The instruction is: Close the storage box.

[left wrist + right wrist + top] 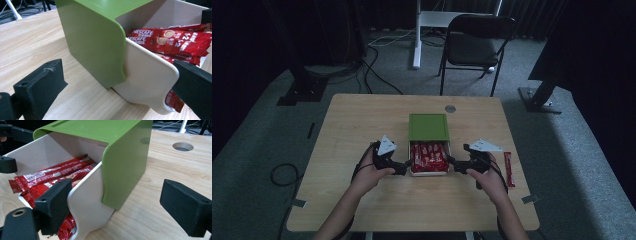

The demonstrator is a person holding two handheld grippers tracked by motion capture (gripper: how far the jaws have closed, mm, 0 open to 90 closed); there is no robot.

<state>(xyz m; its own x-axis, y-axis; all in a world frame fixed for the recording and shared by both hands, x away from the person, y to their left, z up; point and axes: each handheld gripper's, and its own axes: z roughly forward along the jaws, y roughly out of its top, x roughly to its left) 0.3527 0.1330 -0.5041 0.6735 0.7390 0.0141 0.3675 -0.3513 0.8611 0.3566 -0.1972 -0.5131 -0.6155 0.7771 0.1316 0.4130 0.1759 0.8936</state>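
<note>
Two grippers flank a white drawer (pixel 430 172) that stands pulled halfway out of its green sleeve (pixel 428 126) near the middle of the wooden table (pixel 357 125). The left gripper (pixel 404 166) sits at the drawer's nine o'clock, the right gripper (pixel 451 162) at its three o'clock. Each has its jaws spread wide, one jaw inside over the drawer and the other outside its side wall, so each straddles a wall without pinching it.

The drawer is packed with red coffee sachets (pixel 429 156); the left gripper view shows them lying lengthwise, labels up (pixel 172 40). One more sachet (pixel 508 169) lies loose on the table at three o'clock of the right hand (pixel 486 176), well apart from the drawer.

Judging by this, the filling looks nearly done. What seems left is to put in the stray sachet, if it belongs there, and to slide the drawer toward twelve o'clock into the sleeve.
</note>
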